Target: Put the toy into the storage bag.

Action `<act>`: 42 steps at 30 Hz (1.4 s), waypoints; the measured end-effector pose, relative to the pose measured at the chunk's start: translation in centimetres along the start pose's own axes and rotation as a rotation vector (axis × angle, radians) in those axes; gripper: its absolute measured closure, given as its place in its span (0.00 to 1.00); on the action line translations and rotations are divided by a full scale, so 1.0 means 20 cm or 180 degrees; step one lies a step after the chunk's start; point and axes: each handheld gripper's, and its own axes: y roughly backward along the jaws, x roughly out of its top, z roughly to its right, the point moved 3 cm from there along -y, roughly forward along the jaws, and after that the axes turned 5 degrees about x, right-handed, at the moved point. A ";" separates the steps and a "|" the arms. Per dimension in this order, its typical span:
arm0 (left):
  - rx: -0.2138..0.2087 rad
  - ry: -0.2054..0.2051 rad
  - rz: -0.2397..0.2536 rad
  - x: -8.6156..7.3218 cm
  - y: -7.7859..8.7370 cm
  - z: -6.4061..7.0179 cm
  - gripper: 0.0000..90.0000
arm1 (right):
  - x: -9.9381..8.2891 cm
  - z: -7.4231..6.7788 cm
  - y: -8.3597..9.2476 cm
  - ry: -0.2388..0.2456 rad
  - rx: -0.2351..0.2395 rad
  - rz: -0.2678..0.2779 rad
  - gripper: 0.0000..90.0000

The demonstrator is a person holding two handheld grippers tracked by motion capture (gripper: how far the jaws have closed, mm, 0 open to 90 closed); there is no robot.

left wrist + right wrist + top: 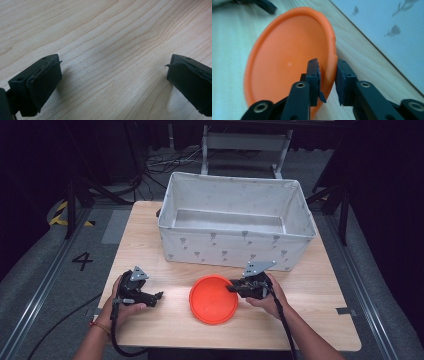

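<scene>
An orange plate (213,299) lies near the front middle of the wooden table (150,227). My right gripper (234,287) is shut on the plate's right rim. In the right gripper view the plate (287,62) tilts up off the table, its rim pinched between the pads of my right gripper (327,80). My left gripper (159,296) rests at the front left of the table, apart from the plate. In the left gripper view my left gripper (113,75) is open, with bare wood between the jaws.
A large white fabric bin (235,220) with a grey print stands at the back of the table, just beyond the plate; its wall (387,30) is close beside my right gripper. Cables and metal stands are on the floor behind.
</scene>
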 end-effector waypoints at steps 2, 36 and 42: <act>-0.0001 0.0001 0.0001 0.00 0.00 0.00 0.00 | 0.01 -0.01 0.02 0.0039 0.0019 0.0022 0.87; 0.0004 -0.0006 0.0001 0.00 0.00 0.00 0.00 | 0.07 -0.11 0.31 0.0572 -0.0335 -0.0191 0.92; 0.0003 -0.0005 0.0001 0.00 0.00 0.00 0.00 | 0.07 -0.10 0.34 0.0584 -0.0361 -0.0207 0.92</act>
